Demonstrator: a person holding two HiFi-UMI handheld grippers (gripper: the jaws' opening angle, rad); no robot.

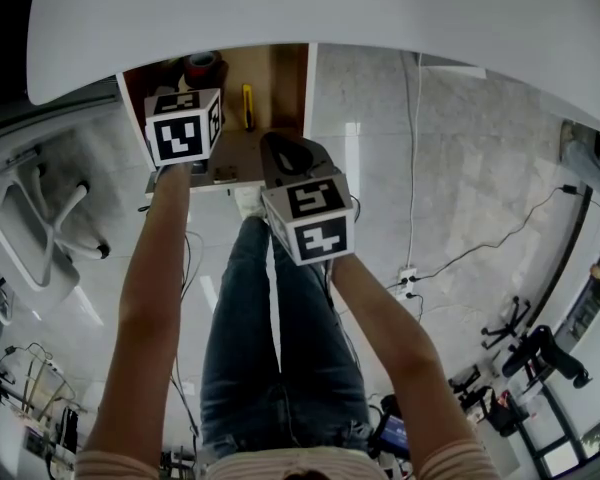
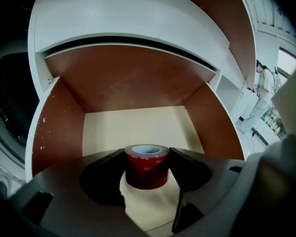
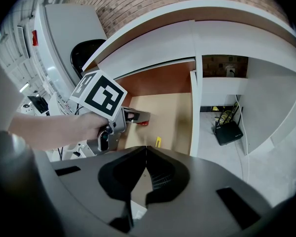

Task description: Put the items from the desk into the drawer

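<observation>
Tape roll (image 2: 147, 169), dark red with a pale core, stands upright between the jaws of the left tongs (image 2: 147, 157). Both jaws touch its sides, so the left tongs are holding it. The roll is inside the open drawer (image 2: 133, 125), above the pale floor of it and toward the back on the left side. Whether the roll rests on the floor or hangs just above it, I cannot tell. The walls of the drawer are brown inside and white on the edges.

In the head view a narrow yellow thing (image 1: 247, 106) lies on the drawer floor, to the right of the roll and apart from it. The white desk (image 1: 330, 8) reaches over the back of the drawer.

The right tongs (image 3: 146, 157) are closed, the two jaws meet in one line and nothing is between them. They are held in front of the drawer, nearer to the person than the left tongs. In the right gripper view the marker cube (image 3: 98, 94) of the left tongs and the hand (image 3: 64, 127) that holds them are visible, with the red roll at their tip.

Below the arms are the person's legs (image 1: 270, 338) in blue jeans. They stand on a grey floor (image 1: 460, 168) with white cables on it. A white chair (image 1: 30, 228) stands at the left.
</observation>
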